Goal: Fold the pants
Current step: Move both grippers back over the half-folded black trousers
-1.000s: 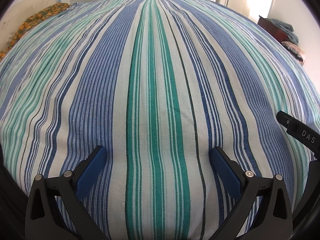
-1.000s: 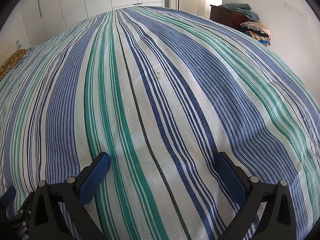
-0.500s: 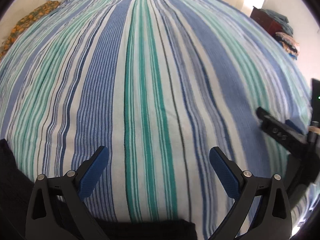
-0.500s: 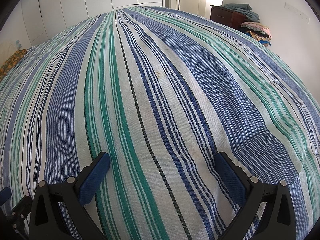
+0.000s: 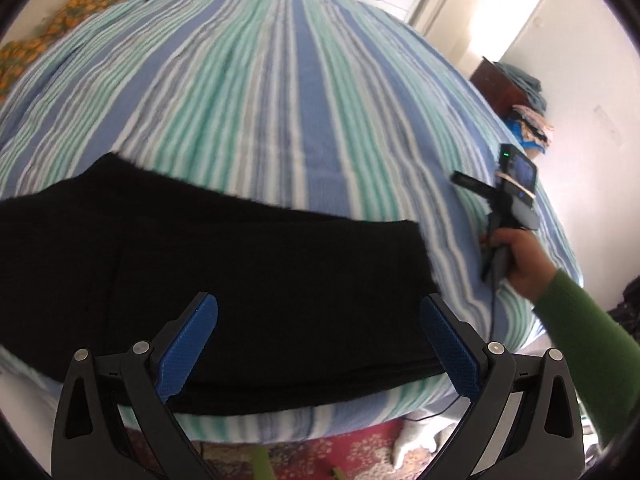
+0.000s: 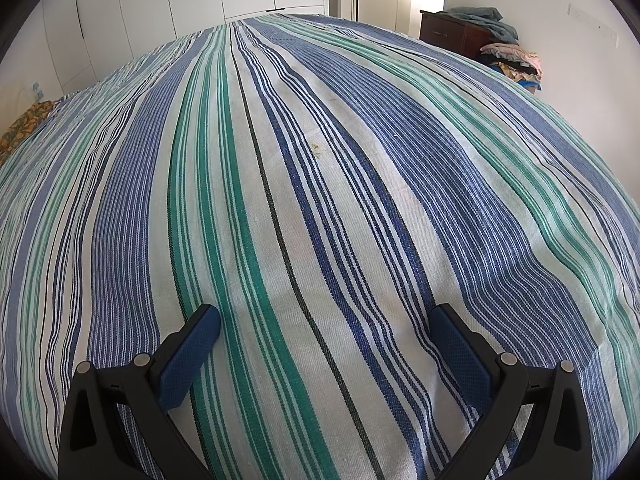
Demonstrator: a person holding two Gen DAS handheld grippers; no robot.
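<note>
— While the left claw (image 5: 318,342) hangs wide open with nothing in it, where are the black pants (image 5: 224,280)?

— They lie flat on the striped bed (image 5: 280,80), at the edge closest to the left claw, right under its blue fingers (image 5: 188,346).

— And the right claw (image 6: 324,354)?

— It is wide open too and holds nothing. It sits low over bare stripes, off to the side of the pants. A hand (image 5: 520,258) in a green sleeve (image 5: 592,344) holds it.
</note>
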